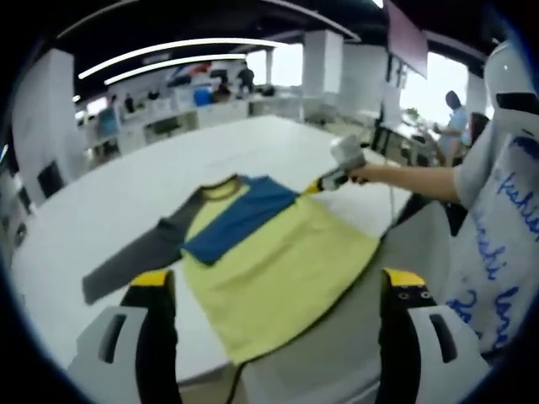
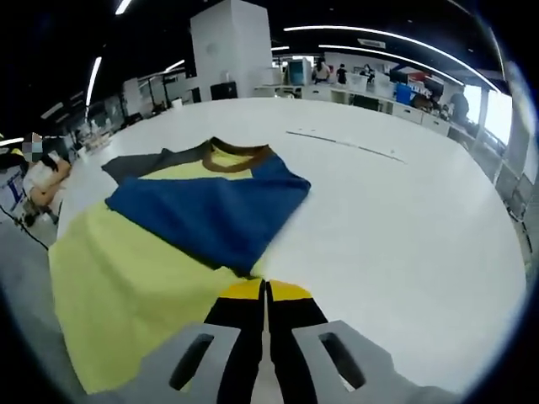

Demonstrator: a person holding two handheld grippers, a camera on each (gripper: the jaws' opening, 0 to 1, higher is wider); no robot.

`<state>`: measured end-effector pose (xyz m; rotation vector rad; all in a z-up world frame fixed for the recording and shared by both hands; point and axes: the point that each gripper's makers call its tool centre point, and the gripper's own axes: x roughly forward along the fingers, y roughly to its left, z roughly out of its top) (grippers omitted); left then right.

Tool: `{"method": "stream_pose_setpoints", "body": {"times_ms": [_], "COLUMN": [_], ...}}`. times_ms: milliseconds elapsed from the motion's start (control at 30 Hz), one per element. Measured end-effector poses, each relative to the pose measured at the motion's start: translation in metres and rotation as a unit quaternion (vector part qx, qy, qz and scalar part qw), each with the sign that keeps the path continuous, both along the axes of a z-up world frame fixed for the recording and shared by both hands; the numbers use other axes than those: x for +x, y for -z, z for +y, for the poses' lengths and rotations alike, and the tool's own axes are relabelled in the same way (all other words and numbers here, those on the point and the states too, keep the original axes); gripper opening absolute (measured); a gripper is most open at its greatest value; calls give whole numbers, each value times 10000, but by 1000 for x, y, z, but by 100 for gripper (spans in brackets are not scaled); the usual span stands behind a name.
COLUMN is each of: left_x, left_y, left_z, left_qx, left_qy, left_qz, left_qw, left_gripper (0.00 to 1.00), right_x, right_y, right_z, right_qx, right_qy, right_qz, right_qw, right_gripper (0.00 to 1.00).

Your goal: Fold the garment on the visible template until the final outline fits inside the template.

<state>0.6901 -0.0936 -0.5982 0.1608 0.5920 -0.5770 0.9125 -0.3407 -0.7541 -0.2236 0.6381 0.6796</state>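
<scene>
White and wide, the table (image 2: 404, 210) carries the garment (image 1: 269, 252) flat near its front edge, chest up: yellow body, blue panel, grey sleeve (image 1: 135, 257) stretched out to one side. You have your right gripper (image 2: 266, 295) pressed together at the shirt's edge where the blue panel ends, seemingly pinching the folded-over cloth, though the contact itself is hidden. Your left gripper (image 1: 274, 282) hangs spread above the hem, holding nothing. You look to be midway through the first side fold. Next, take the grey sleeve across the body; no template outline can be made out here.
</scene>
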Motion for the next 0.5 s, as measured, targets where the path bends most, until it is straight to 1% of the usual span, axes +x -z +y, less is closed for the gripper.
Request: {"method": "stream_pose_setpoints", "body": {"times_ms": [67,133,167,300,333,367,433,500], "left_x": [2,3,4,7,8,9,10,10], "left_y": [1,1,1,-1,-1,-2,-3,-4], "left_z": [-3,-7,-8,-15,-17,-20,-26,-31], "left_qx": [9,24,32,55,59,62,58,15], "left_qy": [80,185,229,410,441,487,582,644], "left_qz": [30,33,43,32,19,11,-20,-62], "left_qw": [10000,9998,9997,9991,9990,9988,9983,9979], "left_gripper": [96,97,97,97,97,98,98,99], "right_x": [-7,-14,-16,-33,-38,-48,-63,-76], "right_y": [-7,-13,-15,-25,-27,-27,-27,-28], "right_z": [2,2,2,5,7,10,13,16], "right_qx": [116,142,144,267,289,264,218,169], "right_qy": [-46,-71,-97,-244,-318,-495,-685,-865], "right_qz": [-46,-103,-153,-141,-128,-72,7,1], "right_qw": [9999,9998,9997,9992,9990,9984,9974,9961], "right_gripper": [5,7,8,9,8,8,8,8]}}
